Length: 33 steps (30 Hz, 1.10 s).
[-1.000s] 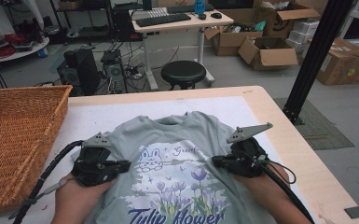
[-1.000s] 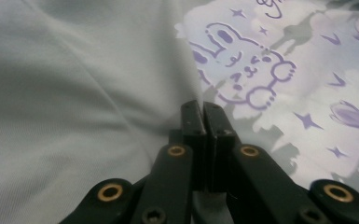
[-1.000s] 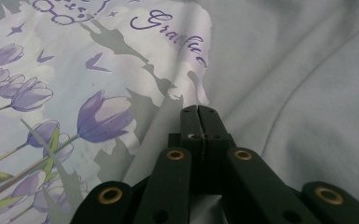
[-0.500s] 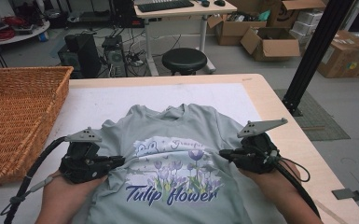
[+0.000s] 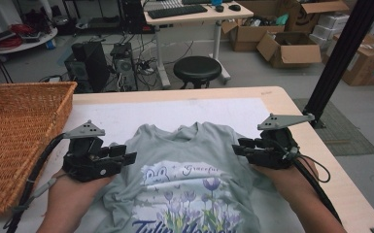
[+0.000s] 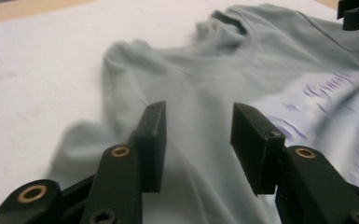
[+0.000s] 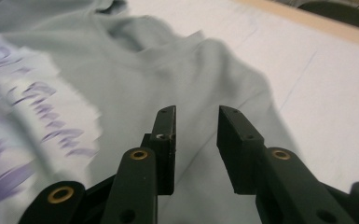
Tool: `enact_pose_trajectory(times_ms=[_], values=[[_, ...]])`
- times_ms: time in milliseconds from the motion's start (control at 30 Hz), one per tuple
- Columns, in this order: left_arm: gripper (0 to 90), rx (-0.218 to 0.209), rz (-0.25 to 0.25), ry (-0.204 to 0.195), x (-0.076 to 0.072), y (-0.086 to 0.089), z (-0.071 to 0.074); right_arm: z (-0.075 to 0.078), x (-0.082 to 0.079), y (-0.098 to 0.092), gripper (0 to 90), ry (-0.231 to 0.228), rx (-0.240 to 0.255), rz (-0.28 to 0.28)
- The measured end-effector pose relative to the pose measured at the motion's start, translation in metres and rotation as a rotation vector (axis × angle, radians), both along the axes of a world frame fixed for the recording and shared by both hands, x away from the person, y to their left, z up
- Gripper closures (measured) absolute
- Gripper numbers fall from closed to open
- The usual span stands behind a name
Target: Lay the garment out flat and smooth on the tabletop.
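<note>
Gripping status: both sets of jaws stand apart with nothing pinched; each has just been opening, shirt cloth lies below the gap, not between the pads.
Left gripper [image 5: 126, 158]: at the shirt's left sleeve edge, pads [image 6: 153, 140] spread over grey cloth.
Right gripper [image 5: 238, 148]: at the right shoulder, pads [image 7: 165, 140] parted above the sleeve.
T-shirt [image 5: 189, 174]: flat on the white mat [image 5: 175, 114], front up, collar toward the far edge, between the two grippers.
Handling: light, soft, limp cloth; will sag and wrinkle, not fragile; likely slides easily on the mat.
Where to grab: shoulder seams or sleeve edges, one per gripper, pinching a fold of cloth.
Print: purple flowers, small cartoon frog.
Writing: "Graceful" near the chest; the bigger line at the bottom is cut off, probably "Tulip".
Basket [image 5: 19, 141]: wicker, left of the mat, well apart from the shirt.
Table [image 5: 291, 111]: wooden edge beyond the mat.
</note>
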<state>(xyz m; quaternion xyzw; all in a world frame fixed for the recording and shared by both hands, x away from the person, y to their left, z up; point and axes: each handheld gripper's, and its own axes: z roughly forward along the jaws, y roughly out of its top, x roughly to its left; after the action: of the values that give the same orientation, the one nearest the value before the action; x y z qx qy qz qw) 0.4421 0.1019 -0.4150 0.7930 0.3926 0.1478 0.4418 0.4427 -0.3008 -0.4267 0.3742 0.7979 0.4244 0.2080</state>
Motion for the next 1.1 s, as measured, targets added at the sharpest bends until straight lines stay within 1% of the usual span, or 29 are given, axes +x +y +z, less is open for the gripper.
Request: enact_pose_trajectory(times_ms=[133,167,233,300,333,367,467,533,567,600,633,667,700,733,800,833,867,933,967,1000,1033,1100], values=[[54.6,0.013,0.033,0.01,0.027,-0.002,0.001,0.006,0.025,-0.002,66.4,-0.009,-0.011,-0.026],[54.3,0.022,0.04,0.012,0.034,-0.003,0.001,0.006,0.032,-0.002,65.7,-0.011,-0.016,-0.032],[53.8,0.033,0.046,0.026,0.048,-0.004,0.0,0.006,0.046,-0.002,64.7,-0.002,-0.024,-0.047],[52.7,0.03,0.056,0.04,0.06,-0.005,-0.002,0.004,0.059,-0.003,63.3,0.011,-0.028,-0.069],[52.3,0.032,0.059,0.046,0.065,-0.006,-0.003,0.003,0.065,-0.004,63.1,0.014,-0.023,-0.078],[51.7,0.043,0.064,0.058,0.07,-0.007,-0.005,0.002,0.071,-0.004,62.4,0.024,-0.019,-0.085],[50.7,0.058,0.071,0.088,0.078,-0.006,-0.012,-0.003,0.087,-0.003,61.2,0.05,-0.009,-0.096],[50.7,0.076,0.079,0.112,0.08,-0.005,-0.018,-0.008,0.095,0.001,61.2,0.062,-0.023,-0.097],[50.8,0.089,0.081,0.13,0.081,-0.004,-0.022,-0.011,0.099,0.002,60.9,0.081,-0.031,-0.09],[50.8,0.098,0.082,0.148,0.081,-0.004,-0.025,-0.014,0.101,0.004,60.7,0.095,-0.047,-0.082],[51.5,0.099,0.082,0.146,0.081,-0.003,-0.027,-0.017,0.103,0.007,60.7,0.111,-0.069,-0.073],[53.6,0.103,0.093,0.134,0.079,-0.003,-0.028,-0.02,0.103,0.008,61.3,0.125,-0.075,-0.057],[56.0,0.116,0.096,0.125,0.077,-0.003,-0.028,-0.021,0.102,0.009,62.5,0.125,-0.066,-0.062],[60.0,0.136,0.09,0.112,0.076,-0.004,-0.028,-0.02,0.101,0.009,65.5,0.134,-0.061,-0.06],[74.5,0.121,0.053,0.116,0.073,-0.005,-0.028,-0.019,0.098,0.011,72.2,0.148,-0.065,-0.035],[79.9,0.119,0.04,0.113,0.073,-0.005,-0.028,-0.018,0.096,0.012,77.7,0.158,-0.069,-0.016],[82.9,0.127,0.032,0.109,0.073,-0.006,-0.028,-0.017,0.095,0.013,82.5,0.166,-0.075,0.0],[84.9,0.141,0.024,0.104,0.074,-0.006,-0.026,-0.015,0.094,0.014,85.7,0.162,-0.099,0.014],[85.2,0.148,0.025,0.097,0.075,-0.005,-0.025,-0.014,0.095,0.014,86.1,0.154,-0.123,0.009],[85.4,0.148,0.026,0.09,0.076,-0.004,-0.024,-0.013,0.095,0.012,86.4,0.135,-0.153,-0.006],[85.5,0.152,0.028,0.086,0.078,-0.004,-0.022,-0.012,0.097,0.01,86.6,0.12,-0.171,-0.025],[85.5,0.153,0.033,0.072,0.082,-0.003,-0.019,-0.009,0.1,0.0,86.8,0.104,-0.149,-0.063]])
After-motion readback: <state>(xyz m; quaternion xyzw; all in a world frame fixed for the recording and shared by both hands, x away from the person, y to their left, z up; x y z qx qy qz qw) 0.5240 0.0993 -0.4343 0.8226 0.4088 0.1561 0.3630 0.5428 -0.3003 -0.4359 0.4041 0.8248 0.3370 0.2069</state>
